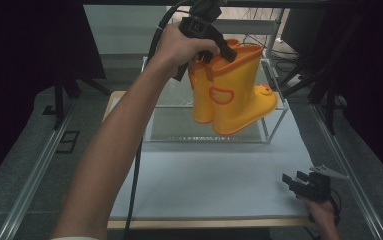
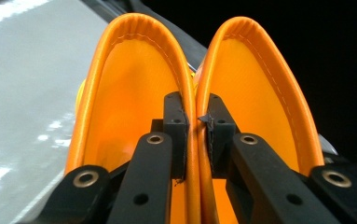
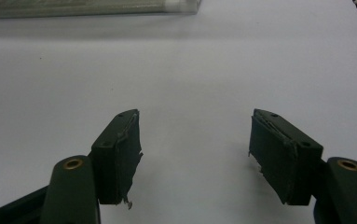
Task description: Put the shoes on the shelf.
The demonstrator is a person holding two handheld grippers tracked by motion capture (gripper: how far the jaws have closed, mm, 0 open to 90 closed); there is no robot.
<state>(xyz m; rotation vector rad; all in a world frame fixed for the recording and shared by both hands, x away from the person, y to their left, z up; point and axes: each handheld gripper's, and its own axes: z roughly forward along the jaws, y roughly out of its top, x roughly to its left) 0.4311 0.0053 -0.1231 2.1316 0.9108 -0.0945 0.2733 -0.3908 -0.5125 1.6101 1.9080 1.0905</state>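
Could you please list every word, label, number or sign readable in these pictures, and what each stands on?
None: no readable text in any view.
The yellow rain boots carry only an orange outlined patch on the side, with no letters.
The left gripper, right gripper, clear box and table bear no markings.

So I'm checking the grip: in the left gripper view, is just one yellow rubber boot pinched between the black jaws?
No, the left gripper clamps the touching orange-trimmed walls of both yellow rubber boots together.

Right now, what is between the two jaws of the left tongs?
In the left gripper view, the left tongs pinch the touching rims of two yellow rubber boots.
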